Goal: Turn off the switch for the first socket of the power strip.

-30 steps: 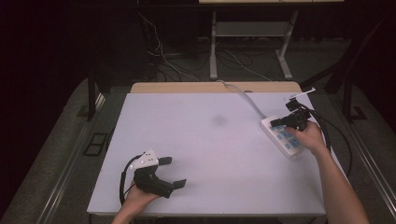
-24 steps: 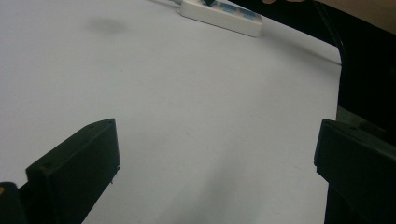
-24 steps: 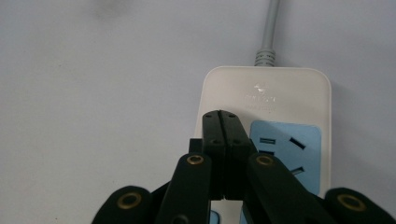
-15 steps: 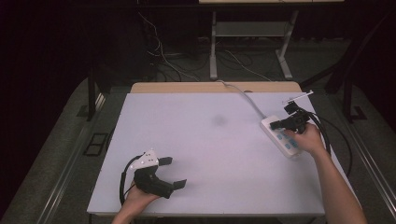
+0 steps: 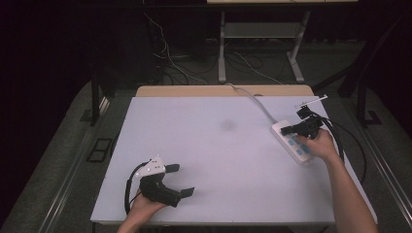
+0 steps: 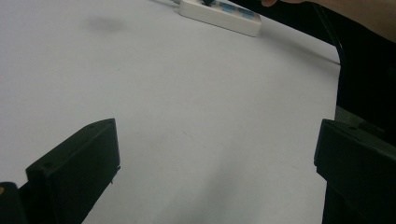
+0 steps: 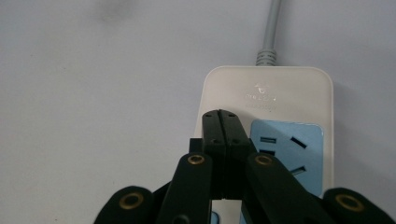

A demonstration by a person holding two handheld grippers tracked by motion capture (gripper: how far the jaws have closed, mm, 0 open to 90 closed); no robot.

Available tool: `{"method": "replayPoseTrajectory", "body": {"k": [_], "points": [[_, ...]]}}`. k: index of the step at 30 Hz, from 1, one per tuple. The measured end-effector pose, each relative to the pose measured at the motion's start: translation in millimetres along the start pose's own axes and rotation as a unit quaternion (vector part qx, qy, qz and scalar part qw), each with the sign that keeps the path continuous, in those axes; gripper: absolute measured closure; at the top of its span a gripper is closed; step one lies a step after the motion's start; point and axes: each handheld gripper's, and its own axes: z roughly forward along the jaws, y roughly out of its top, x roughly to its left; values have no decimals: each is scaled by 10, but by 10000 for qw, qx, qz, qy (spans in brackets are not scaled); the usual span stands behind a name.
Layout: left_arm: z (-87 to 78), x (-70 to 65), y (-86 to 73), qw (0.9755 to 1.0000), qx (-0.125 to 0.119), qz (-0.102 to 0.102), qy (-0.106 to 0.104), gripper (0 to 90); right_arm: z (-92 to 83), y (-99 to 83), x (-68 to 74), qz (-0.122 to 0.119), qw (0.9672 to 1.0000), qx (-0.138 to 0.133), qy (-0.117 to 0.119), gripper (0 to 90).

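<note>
Two grippers on the go here, and they couldn't look more different. The right gripper point(image 5: 291, 129) sits over at the far right side of the bench point(image 5: 218, 160), parked right above the power strip point(image 5: 294, 144). Its fingers point(image 7: 219, 140) are pressed flat together with nothing between them, and in the right gripper view their tips sit over the white top of the strip, just beside the upper left corner of the first blue socket panel point(image 7: 292, 144). Can't honestly tell whether the tips are touching the plastic or hovering just off it.

The power strip itself is white with blue socket faces, lying at a slant near the right edge of the bench, its grey cord point(image 5: 257, 103) running off toward the back edge. The person's right hand point(image 5: 321, 145) covers the near part of it in the high view.

The left gripper point(image 5: 182, 180) is well apart from all that, down at the near left corner of the bench, resting in the left hand point(image 5: 145, 206). Its fingers point(image 6: 79, 163) stand wide apart with just bare bench surface between them, and in the left gripper view the strip shows way off at the top. There's also a faint dark smudge point(image 5: 227, 125) on the bench around the middle.
</note>
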Motion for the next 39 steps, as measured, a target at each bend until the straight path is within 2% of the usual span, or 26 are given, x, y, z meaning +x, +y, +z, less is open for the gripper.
{"method": "replayPoseTrajectory", "body": {"k": [6,13,21,22,24,30,34,39], "points": [[-1,11,-3,10000,-6,-19,13,0,0,-7,22,-100,9999,-30,-66,900],[11,18,-3,10000,25,-30,4,0,-1,24,57,-149,9997,76,-199,900],[6,24,-3,10000,12,-29,8,0,-3,27,37,-39,9999,84,-122,900],[6,24,-4,10000,21,-36,7,0,-21,34,35,-56,10000,22,-67,900],[8,25,-4,10000,24,-36,3,0,-33,42,34,-36,9999,75,-85,900],[30,12,-3,10000,48,-16,-23,0,-62,57,73,-232,9989,308,-277,900],[32,8,-4,10000,44,-23,-26,0,-72,54,94,-236,9990,296,-256,900],[33,8,-5,10000,45,-31,-30,0,-148,79,152,-259,9993,111,-251,900]]}}
